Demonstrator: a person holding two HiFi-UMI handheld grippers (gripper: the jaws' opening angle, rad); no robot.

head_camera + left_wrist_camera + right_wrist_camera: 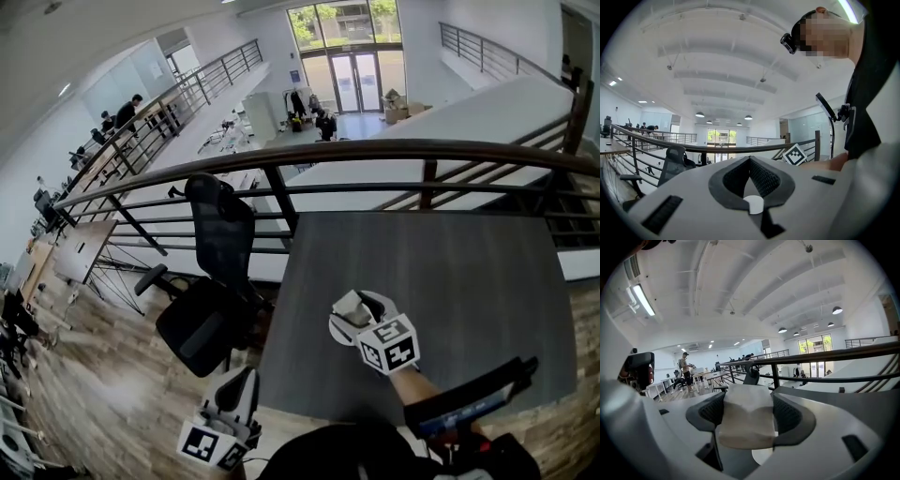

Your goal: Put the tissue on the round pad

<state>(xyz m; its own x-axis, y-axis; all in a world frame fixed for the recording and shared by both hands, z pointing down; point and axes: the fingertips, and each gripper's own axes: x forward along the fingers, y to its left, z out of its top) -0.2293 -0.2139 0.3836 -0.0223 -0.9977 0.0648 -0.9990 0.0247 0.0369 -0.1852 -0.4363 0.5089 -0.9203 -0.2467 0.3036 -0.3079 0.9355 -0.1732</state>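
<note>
On an upper-floor walkway above an open office, the right hand-held gripper point(356, 309) pinches a folded white tissue point(747, 423) between its two dark ribbed pads point(790, 416). The jaws stand wide apart, one against each side of the tissue. The tissue's far edge pokes out just past the fingertips, and its near end sags over the gap below. Seen from the head view, this hand-held gripper hangs over the near left part of a bare grey tabletop point(469, 281), with its marker cube point(389, 345) facing up and the person's forearm point(417, 384) behind it. The left hand-held gripper point(750, 161) is low at the person's left side, off the tabletop, with its jaws pressed together at the tips and nothing between them. A dark metal railing point(375, 150) curves along the far edge of the tabletop. A black office chair point(211, 281) stands on the wooden floor point(103, 375) just left of the tabletop.
</note>
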